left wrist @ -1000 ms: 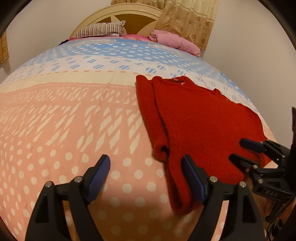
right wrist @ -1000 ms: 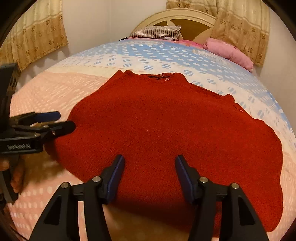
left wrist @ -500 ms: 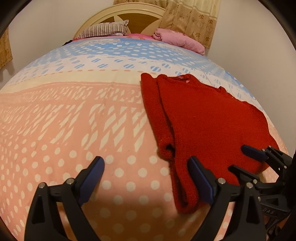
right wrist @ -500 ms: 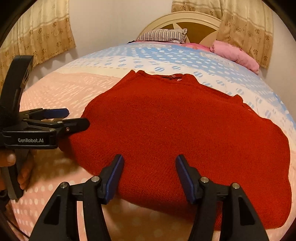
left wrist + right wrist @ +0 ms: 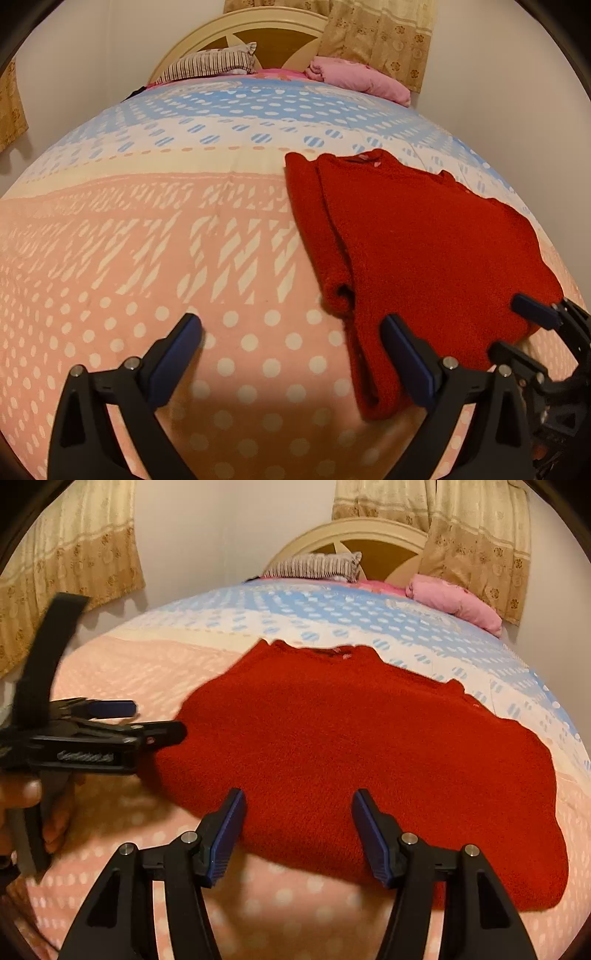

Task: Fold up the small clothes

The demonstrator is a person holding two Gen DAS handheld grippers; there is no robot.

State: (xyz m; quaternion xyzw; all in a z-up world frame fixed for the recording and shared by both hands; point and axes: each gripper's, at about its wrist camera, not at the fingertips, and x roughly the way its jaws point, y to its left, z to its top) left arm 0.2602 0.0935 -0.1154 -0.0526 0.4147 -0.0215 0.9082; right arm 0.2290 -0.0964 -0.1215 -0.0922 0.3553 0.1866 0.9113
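Right now my left claw (image 5: pixel 291 354) stands with its jaws wide apart and nothing between them, its blue pads over the pink polka-dot stretch of the bedspread (image 5: pixel 147 240); my right claw (image 5: pixel 297 834) is likewise spread and empty, poised just above the near hem of the red sweater (image 5: pixel 351 749). That sweater is a fuzzy, nubbly knit lying flat on the bed, neckline toward the headboard (image 5: pixel 354 535); from the left wrist view I see its left side turned in as a long, thick fold running from shoulder to hem, with a soft rolled lump partway down (image 5: pixel 336 291); from the right wrist view that fold is hard to make out, and the garment reads as one broad rounded slab of red. The spread itself is smooth cotton, pink with white dots and slashes near me, cream then blue farther up. At the head sit a striped pillow (image 5: pixel 210 66) and a bunched pink pillow (image 5: pixel 362 79); patterned beige curtains (image 5: pixel 70 565) hang by the wall. Only the right wrist view shows my fingers (image 5: pixel 22 794) wrapped on the left handle, blurred.
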